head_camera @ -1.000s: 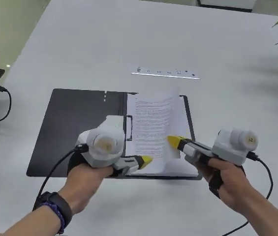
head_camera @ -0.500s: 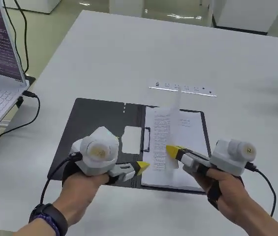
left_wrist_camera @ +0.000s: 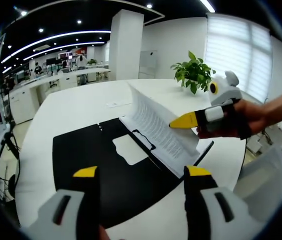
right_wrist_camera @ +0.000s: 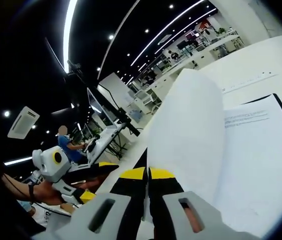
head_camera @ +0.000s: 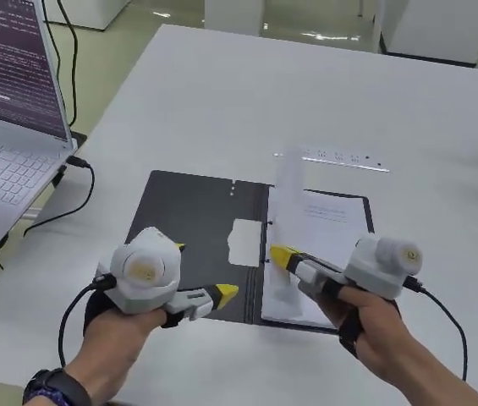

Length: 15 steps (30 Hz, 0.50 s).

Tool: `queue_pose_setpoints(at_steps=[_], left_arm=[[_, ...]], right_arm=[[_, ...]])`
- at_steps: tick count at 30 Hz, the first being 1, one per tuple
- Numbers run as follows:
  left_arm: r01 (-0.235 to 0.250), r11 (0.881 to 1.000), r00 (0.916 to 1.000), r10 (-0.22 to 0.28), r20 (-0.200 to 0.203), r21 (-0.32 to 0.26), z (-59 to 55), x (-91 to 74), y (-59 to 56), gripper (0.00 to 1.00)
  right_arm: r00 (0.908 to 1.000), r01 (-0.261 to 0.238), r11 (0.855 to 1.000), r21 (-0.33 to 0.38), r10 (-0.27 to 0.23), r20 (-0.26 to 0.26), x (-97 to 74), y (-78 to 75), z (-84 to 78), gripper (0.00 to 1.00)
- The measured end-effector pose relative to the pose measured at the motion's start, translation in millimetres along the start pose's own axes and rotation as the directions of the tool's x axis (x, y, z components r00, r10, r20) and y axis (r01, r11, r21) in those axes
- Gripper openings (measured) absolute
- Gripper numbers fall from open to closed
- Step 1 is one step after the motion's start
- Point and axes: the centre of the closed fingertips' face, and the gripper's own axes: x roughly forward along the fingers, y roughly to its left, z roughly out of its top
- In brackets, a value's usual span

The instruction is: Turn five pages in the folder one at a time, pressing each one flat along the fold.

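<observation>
The matte black folder [head_camera: 188, 220] lies open on the smooth white table [head_camera: 306, 85]. The yellow-tipped right hand-held gripper [head_camera: 282, 256] is clenched on a thin printed page [head_camera: 288, 199] standing upright by the fold; its type is too small to read. The left hand-held gripper [left_wrist_camera: 142, 171], released with jaws spread, hovers at the cover's six o'clock edge.

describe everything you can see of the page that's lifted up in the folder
The lifted page is a thin white paper sheet, printed with lines of small text on the side seen in the left gripper view, blank on its back. It stands nearly upright, bowed, over the fold of the open black folder, above the stack of pages beneath. The right gripper is shut on its near edge.
</observation>
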Motion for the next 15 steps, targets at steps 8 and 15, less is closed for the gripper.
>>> queue_pose_setpoints(at_steps=[8,15], left_arm=[[-0.031,1.0,0.9995,0.031,0.003,0.005,-3.4,-20.3,15.8,0.68],[-0.06,0.998,0.9981,0.06,0.014,-0.017,-4.9,-29.1,28.1,0.68]], right_arm=[[0.9993,-0.037,0.999,0.012,0.037,-0.008,22.1,18.2,-4.8,0.0],[0.9981,-0.056,0.998,0.031,0.057,-0.021,40.9,28.2,-14.0,0.0]])
